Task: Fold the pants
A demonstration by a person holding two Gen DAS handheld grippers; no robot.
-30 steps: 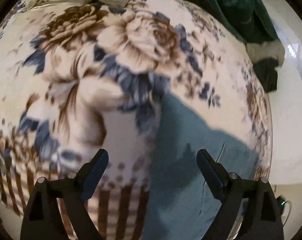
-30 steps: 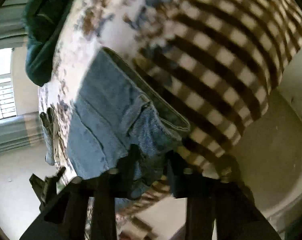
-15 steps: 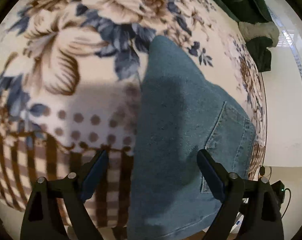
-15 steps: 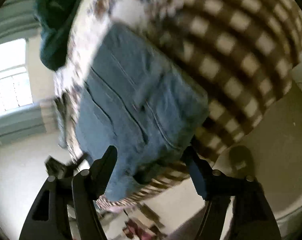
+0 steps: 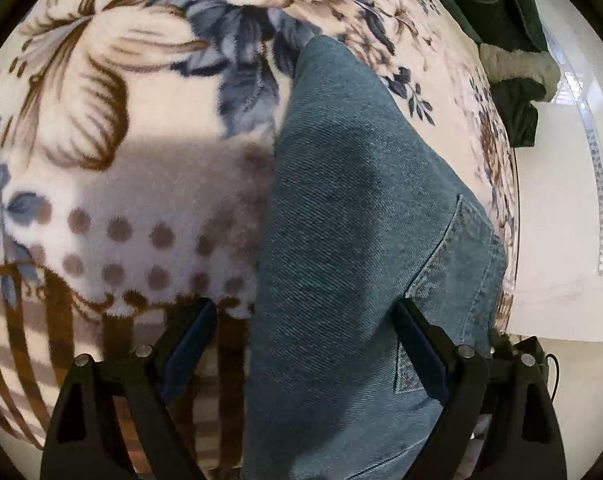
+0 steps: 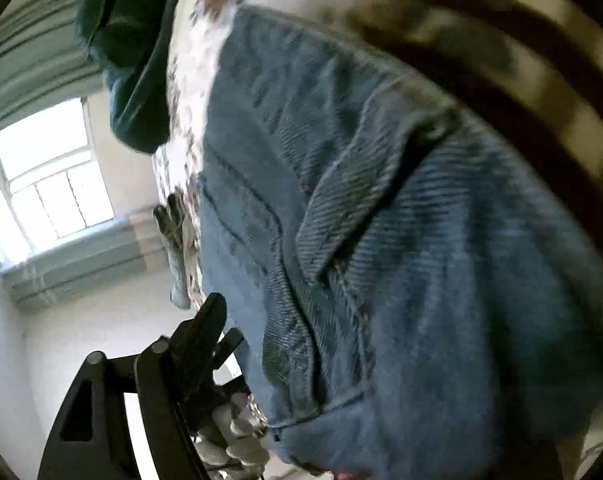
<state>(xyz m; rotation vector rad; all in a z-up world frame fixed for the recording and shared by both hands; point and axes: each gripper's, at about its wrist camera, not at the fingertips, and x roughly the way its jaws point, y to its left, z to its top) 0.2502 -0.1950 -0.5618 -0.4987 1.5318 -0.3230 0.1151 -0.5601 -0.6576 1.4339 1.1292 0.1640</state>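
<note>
Now the folded denim pants [image 5: 361, 240] lie on the floral blanket [image 5: 141, 120].
Left gripper [image 5: 305, 344] stands wide above them, holding nothing; the right gripper's [image 6: 205, 336] state I cannot tell. Denim looks heavy, thick, limp: better grip the seamed edge near the pocket [image 5: 457, 280].

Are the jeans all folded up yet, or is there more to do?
Partly, it seems. The jeans lie on the blanket as a narrow strip with a back pocket up, so the legs look laid together. Nothing is held: the left gripper hangs open over the denim; the right gripper's other finger is hidden, so its state is unclear. Folding the length up looks still to do.
</note>
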